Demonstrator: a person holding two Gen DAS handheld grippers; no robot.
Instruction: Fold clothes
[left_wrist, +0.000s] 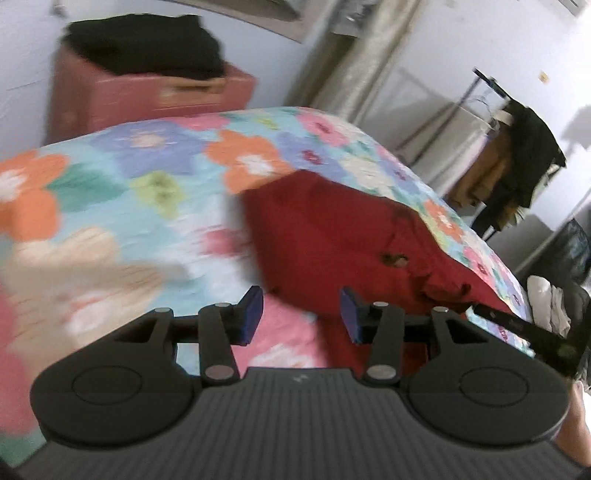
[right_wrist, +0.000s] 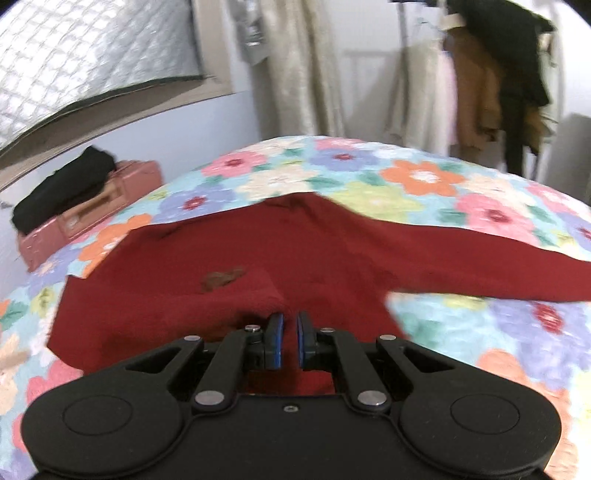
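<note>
A dark red garment (left_wrist: 332, 236) lies on the flowered bedspread (left_wrist: 155, 162). In the right wrist view the red garment (right_wrist: 229, 251) spreads wide, with one part reaching right and a small brown patch on it. My left gripper (left_wrist: 301, 317) is open and empty, just above the bed at the garment's near left edge. My right gripper (right_wrist: 289, 341) has its jaws nearly together on a fold of the red garment at its near edge. The right gripper also shows as a dark shape at the right of the left wrist view (left_wrist: 535, 332).
A pink box (left_wrist: 147, 92) with black clothes (left_wrist: 147, 44) on top stands beyond the bed's far left. A rack with hanging clothes (right_wrist: 491, 74) and a curtain (right_wrist: 303, 66) stand behind the bed. The flowered bedspread (right_wrist: 443, 184) fills the surface around the garment.
</note>
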